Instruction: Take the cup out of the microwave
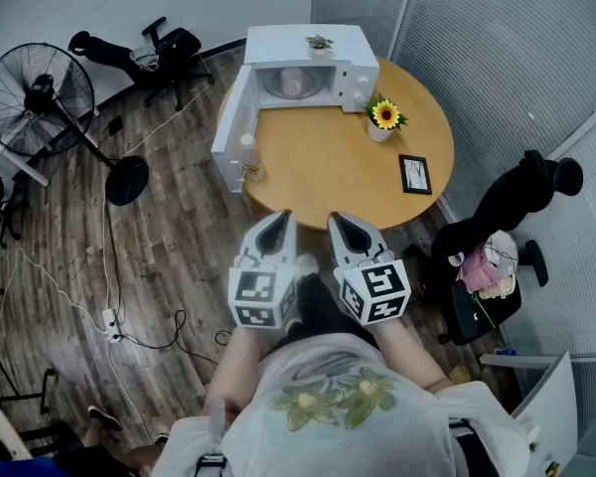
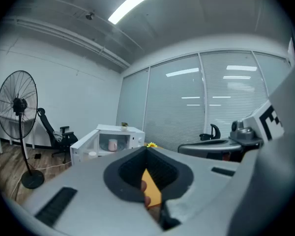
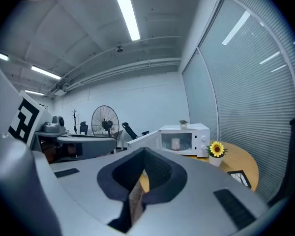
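Observation:
A white microwave (image 1: pixel 308 46) stands at the far side of the round wooden table (image 1: pixel 318 172), its door (image 1: pixel 230 132) swung open to the left. A pale pink cup (image 1: pixel 291 82) sits upright inside it, also visible in the left gripper view (image 2: pixel 112 144) and the right gripper view (image 3: pixel 175 144). My left gripper (image 1: pixel 278 219) and right gripper (image 1: pixel 343 220) hover side by side at the table's near edge, well short of the microwave. Both are shut and hold nothing.
On the table are a potted sunflower (image 1: pixel 384 119), a small picture frame (image 1: pixel 414 174) and a small bottle (image 1: pixel 247 155) by the open door. A tiny plant (image 1: pixel 320 42) tops the microwave. A standing fan (image 1: pixel 40 97) and floor cables are left, a black chair (image 1: pixel 502 217) right.

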A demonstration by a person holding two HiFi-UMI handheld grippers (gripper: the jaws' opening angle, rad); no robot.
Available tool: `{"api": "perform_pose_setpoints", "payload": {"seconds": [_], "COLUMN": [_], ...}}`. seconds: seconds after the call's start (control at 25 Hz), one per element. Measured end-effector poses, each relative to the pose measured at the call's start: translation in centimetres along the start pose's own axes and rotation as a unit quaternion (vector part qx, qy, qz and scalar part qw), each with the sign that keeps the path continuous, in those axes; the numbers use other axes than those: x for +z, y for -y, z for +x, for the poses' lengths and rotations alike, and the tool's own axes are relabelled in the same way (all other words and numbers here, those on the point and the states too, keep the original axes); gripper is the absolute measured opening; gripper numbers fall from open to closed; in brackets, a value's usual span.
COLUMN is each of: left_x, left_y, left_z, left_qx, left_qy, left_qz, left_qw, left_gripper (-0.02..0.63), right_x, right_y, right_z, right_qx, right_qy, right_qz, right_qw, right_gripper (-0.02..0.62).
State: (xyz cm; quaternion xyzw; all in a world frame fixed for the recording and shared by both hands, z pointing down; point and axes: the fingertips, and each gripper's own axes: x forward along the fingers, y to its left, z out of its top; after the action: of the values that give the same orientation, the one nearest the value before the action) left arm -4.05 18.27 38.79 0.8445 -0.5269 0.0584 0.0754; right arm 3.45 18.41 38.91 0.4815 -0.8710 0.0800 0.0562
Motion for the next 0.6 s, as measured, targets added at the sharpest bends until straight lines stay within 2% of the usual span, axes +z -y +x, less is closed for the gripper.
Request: {"api": "perform_pose_setpoints", "payload": {"seconds": [0.6], "left_x": [-0.4], "left_y": [-1.3], "left_z": [1.7], "left_qx": [0.000], "left_qy": [-0.014], "left_qz": [-0.028], "left_qw": [0.9995], "left_gripper": [0.003], "right_x": [0.2], "right_y": [1.0], "right_z": [2.4], "right_qx": [0.000], "right_qy": [0.000], "right_qz": [-0.002], "right_qw": [1.000], "right_gripper": [0.017]}}
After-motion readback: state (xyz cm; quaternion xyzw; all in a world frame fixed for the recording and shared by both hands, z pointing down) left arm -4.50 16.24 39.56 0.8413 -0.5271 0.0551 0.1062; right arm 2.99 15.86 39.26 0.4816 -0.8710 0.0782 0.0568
